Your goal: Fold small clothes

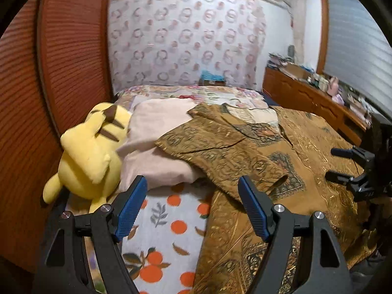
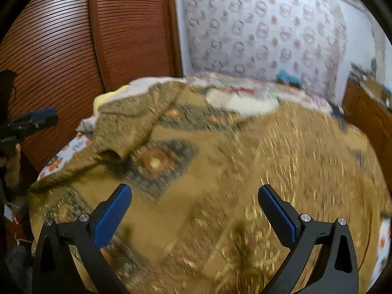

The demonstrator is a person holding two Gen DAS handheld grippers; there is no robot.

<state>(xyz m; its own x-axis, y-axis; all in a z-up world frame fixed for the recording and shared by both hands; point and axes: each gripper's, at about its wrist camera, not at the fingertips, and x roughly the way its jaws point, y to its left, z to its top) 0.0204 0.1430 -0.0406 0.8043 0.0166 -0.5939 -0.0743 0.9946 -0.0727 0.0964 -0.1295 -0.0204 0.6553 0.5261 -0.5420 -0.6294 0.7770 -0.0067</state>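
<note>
A brown patterned cloth (image 1: 232,147) lies spread over the bed, its left part folded over onto itself; the right wrist view shows the same cloth (image 2: 220,159), blurred. A pale pink cloth (image 1: 156,132) lies crumpled under its far left edge. My left gripper (image 1: 191,181) is open just above the bed, with nothing between its blue pads, in front of the brown cloth's near left edge. My right gripper (image 2: 194,188) hovers open over the brown cloth and holds nothing. It also shows at the right of the left wrist view as the right gripper (image 1: 334,163).
A yellow plush toy (image 1: 90,152) lies at the bed's left edge against a slatted wooden wardrobe (image 1: 68,49). A white sheet with orange fruit print (image 1: 171,220) covers the near bed. A cluttered wooden dresser (image 1: 306,98) runs along the right wall. A hand (image 2: 12,164) holds the left gripper.
</note>
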